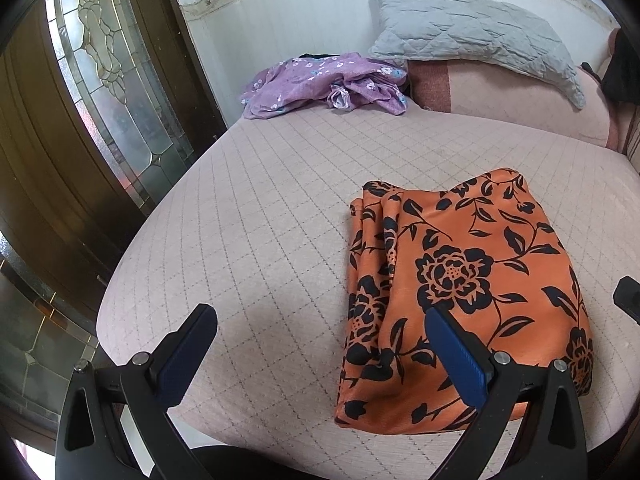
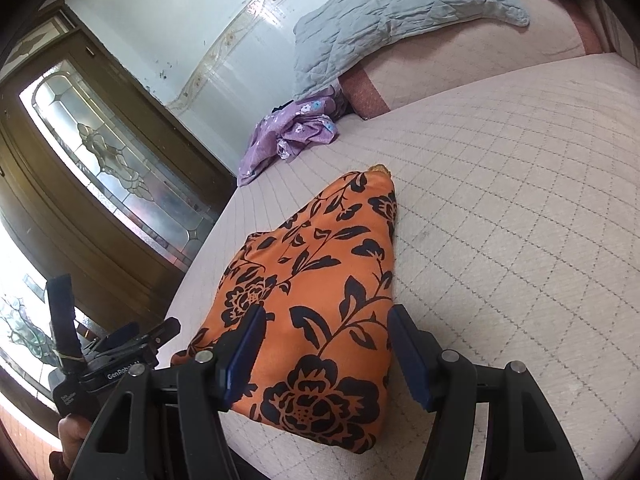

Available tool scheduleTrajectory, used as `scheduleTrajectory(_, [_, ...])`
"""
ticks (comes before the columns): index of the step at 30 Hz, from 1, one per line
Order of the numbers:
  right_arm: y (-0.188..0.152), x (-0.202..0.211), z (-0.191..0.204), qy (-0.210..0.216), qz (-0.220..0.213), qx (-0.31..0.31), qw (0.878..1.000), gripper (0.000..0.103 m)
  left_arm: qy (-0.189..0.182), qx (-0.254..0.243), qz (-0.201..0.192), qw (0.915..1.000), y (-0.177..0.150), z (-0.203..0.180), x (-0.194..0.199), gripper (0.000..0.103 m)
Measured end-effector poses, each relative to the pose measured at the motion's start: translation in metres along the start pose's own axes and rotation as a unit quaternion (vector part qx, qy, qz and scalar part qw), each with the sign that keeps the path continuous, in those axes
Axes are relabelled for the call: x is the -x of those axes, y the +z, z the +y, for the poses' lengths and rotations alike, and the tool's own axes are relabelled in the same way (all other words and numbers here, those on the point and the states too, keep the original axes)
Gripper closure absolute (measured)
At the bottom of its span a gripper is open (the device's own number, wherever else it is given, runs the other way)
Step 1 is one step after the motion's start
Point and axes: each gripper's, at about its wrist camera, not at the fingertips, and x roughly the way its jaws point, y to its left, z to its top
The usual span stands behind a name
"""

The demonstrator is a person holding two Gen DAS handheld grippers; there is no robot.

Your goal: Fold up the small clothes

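Between the spread jaws of the right gripper (image 2: 324, 320) lay the folded orange floral garment (image 2: 316, 300) on the quilted bed (image 2: 500, 200), untouched by the pads; the left gripper (image 1: 320, 320) also hung released, the garment under its right finger. Far ahead sat a crumpled purple garment (image 1: 320, 82) and grey pillow (image 1: 472, 32)

Each tool (image 1: 322, 316) (image 2: 324, 318) is matte black with silver screws and ribbed blue pads (image 1: 456, 354); white lettering marks the left one.

Dark item (image 1: 626, 68) cut off at frame edge, can't ID; purple cloth (image 2: 296, 132) partly under pillow (image 2: 392, 12).
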Motion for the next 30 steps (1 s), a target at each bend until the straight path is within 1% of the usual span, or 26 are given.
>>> scheduleTrajectory(6, [0.001, 0.002, -0.002, 0.005, -0.001, -0.009, 1.0, 0.036, 0.002, -0.002, 0.0, 1.0, -0.002, -0.002, 0.002, 0.0])
scheduleTrajectory(14, [0.0, -0.002, -0.004, 0.001, 0.005, -0.011, 1.0, 0.035, -0.002, -0.001, -0.001, 1.0, -0.002, 0.0, 0.003, 0.0])
scheduleTrajectory(19, [-0.002, -0.007, -0.008, 0.003, 0.014, -0.024, 1.0, 0.033, -0.013, 0.006, 0.004, 0.9999, -0.003, 0.002, -0.001, 0.0])
scheduleTrajectory(22, [-0.003, -0.01, -0.01, 0.004, 0.018, -0.031, 0.999, 0.031, -0.037, 0.014, 0.013, 0.9991, -0.002, 0.003, -0.005, 0.0])
scheduleTrajectory(25, [-0.003, -0.014, -0.015, 0.012, 0.023, -0.047, 0.999, 0.03, -0.087, 0.026, 0.026, 0.9955, -0.001, 0.005, -0.008, 0.0])
scheduleTrajectory(26, [-0.003, -0.015, -0.017, 0.017, 0.024, -0.054, 0.998, 0.029, -0.116, 0.037, 0.035, 0.992, 0.0, 0.007, -0.011, 0.0])
scheduleTrajectory(29, [-0.003, -0.019, -0.026, 0.028, 0.029, -0.08, 0.996, 0.029, -0.182, 0.06, 0.068, 0.9792, 0.0, 0.011, -0.024, 0.0])
scheduleTrajectory(30, [-0.003, -0.021, -0.029, 0.03, 0.032, -0.09, 0.995, 0.029, -0.193, 0.065, 0.078, 0.9759, -0.001, 0.011, -0.029, 0.0])
